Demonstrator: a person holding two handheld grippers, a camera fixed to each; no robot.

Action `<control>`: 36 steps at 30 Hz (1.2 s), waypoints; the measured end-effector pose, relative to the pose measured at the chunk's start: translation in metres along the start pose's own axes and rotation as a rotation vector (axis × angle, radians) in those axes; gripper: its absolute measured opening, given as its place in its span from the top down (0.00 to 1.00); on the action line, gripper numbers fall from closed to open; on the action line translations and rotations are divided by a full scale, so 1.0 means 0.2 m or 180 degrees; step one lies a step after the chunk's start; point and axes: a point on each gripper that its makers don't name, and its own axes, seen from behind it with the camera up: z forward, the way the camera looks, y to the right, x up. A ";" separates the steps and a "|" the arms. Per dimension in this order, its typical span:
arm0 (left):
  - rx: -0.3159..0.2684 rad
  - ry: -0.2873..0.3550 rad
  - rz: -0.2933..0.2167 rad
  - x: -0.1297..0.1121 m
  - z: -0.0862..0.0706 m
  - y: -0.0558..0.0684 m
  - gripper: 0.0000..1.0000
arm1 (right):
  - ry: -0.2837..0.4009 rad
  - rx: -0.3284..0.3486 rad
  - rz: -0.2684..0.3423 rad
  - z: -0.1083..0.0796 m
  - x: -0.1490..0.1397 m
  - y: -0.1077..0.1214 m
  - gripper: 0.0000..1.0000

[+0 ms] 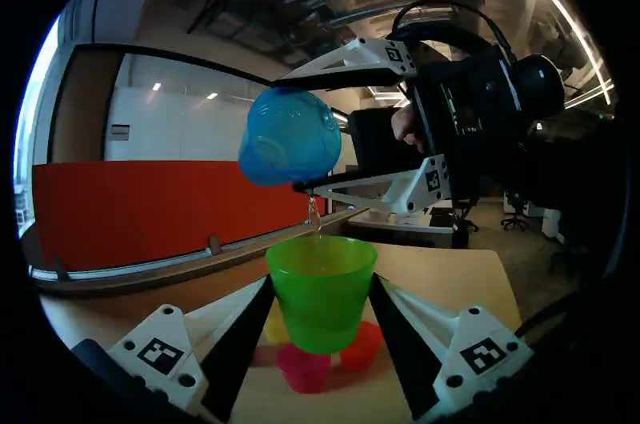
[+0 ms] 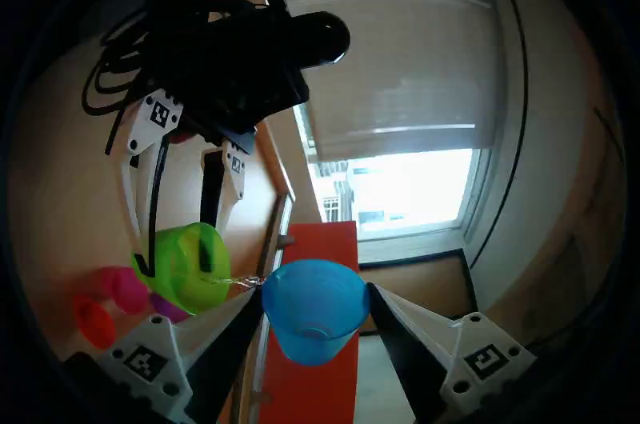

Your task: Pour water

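Left gripper (image 1: 322, 284) is low over the table (image 1: 448, 280), fingers pointing forward and roughly level. Both fingers are clamped on the sides of a green cup (image 1: 322, 304), which is upright, mouth up and lifted off the tabletop. Right gripper (image 1: 288, 136), seen from the left gripper view, sits higher and comes in from the right. It is rolled about its long axis, so one finger lies above and the other below a blue cup (image 1: 280, 144), and both fingers press on that cup. A hand (image 1: 406, 130) grips the right gripper's body behind the fingers; only part of the hand is visible. The blue cup is tipped well over, with its base toward the camera and its lower rim just above the green cup's mouth. A thin water stream (image 1: 314, 216) falls from that rim into the green cup. In the right gripper view the stream crosses the short gap between the two rims. Water level in either cup: cannot tell. Several small cups (image 1: 304, 368) in red, orange and yellow stand on the table beneath the green cup. A red partition (image 1: 160, 208) runs behind the table's far edge.
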 end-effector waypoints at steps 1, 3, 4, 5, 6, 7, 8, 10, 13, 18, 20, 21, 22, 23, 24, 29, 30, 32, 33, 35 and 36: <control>0.0000 0.0000 0.0000 0.00 0.00 0.00 0.17 | -0.0001 0.0001 -0.0007 0.00 0.00 0.00 0.06; 0.0000 0.0001 0.0000 0.00 0.00 0.00 0.17 | -0.0006 0.0001 -0.0024 0.00 0.00 0.00 0.06; 0.0001 0.0001 0.0000 0.00 0.00 0.00 0.17 | -0.0009 0.0001 -0.0032 0.00 0.00 0.01 0.06; 0.0001 0.0001 -0.0001 0.00 0.00 0.00 0.17 | -0.0012 0.0000 -0.0041 0.00 -0.01 0.01 0.06; 0.0002 0.0002 -0.0001 0.00 0.00 0.00 0.17 | -0.0016 -0.0002 -0.0054 0.00 -0.01 0.01 0.06; 0.0004 0.0003 -0.0002 0.00 0.00 0.00 0.17 | -0.0021 -0.0004 -0.0070 0.00 -0.01 0.01 0.06; 0.0005 0.0004 -0.0003 0.00 0.00 0.00 0.17 | -0.0026 -0.0006 -0.0087 0.00 -0.01 0.01 0.06; 0.0008 0.0006 -0.0001 0.00 0.00 0.00 0.17 | -0.0034 0.0000 -0.0111 0.01 -0.01 0.01 0.06; 0.0010 0.0007 0.0000 0.00 0.00 -0.01 0.17 | -0.0041 0.0009 -0.0151 0.01 -0.02 0.01 0.06; 0.0006 0.0008 -0.0001 0.00 0.00 -0.01 0.17 | -0.0055 0.0018 -0.0203 0.01 -0.02 0.01 0.06; 0.0001 0.0007 -0.0006 -0.01 0.00 -0.01 0.17 | -0.0061 0.0019 -0.0219 0.01 -0.03 0.01 0.06; 0.0001 0.0007 -0.0006 -0.01 0.00 -0.01 0.17 | -0.0061 0.0016 -0.0224 0.01 -0.03 0.02 0.06; 0.0002 0.0006 -0.0004 -0.01 0.00 -0.01 0.17 | -0.0061 0.0012 -0.0229 0.01 -0.03 0.02 0.06; 0.0003 0.0006 -0.0002 -0.01 0.00 -0.01 0.17 | -0.0062 0.0008 -0.0233 0.01 -0.03 0.02 0.07; 0.0006 0.0006 -0.0001 -0.01 0.00 -0.01 0.17 | -0.0061 0.0005 -0.0238 0.02 -0.03 0.03 0.06; 0.0024 0.0009 -0.0008 -0.01 -0.01 -0.02 0.17 | -0.0066 -0.0001 -0.0281 0.02 -0.03 0.04 0.06; 0.0025 0.0011 -0.0008 -0.01 -0.01 -0.02 0.17 | -0.0067 0.0001 -0.0292 0.02 -0.03 0.04 0.06; 0.0025 0.0015 -0.0006 -0.01 -0.01 -0.02 0.17 | -0.0066 0.0007 -0.0314 0.02 -0.03 0.03 0.06; 0.0027 0.0015 -0.0003 -0.01 -0.01 -0.02 0.17 | -0.0069 0.0008 -0.0326 0.02 -0.03 0.03 0.06; 0.0032 0.0015 0.0006 -0.01 -0.01 -0.03 0.17 | -0.0076 0.0008 -0.0352 0.03 -0.03 0.03 0.06; 0.0034 0.0015 0.0009 -0.01 -0.01 -0.03 0.17 | -0.0078 0.0008 -0.0367 0.03 -0.03 0.03 0.06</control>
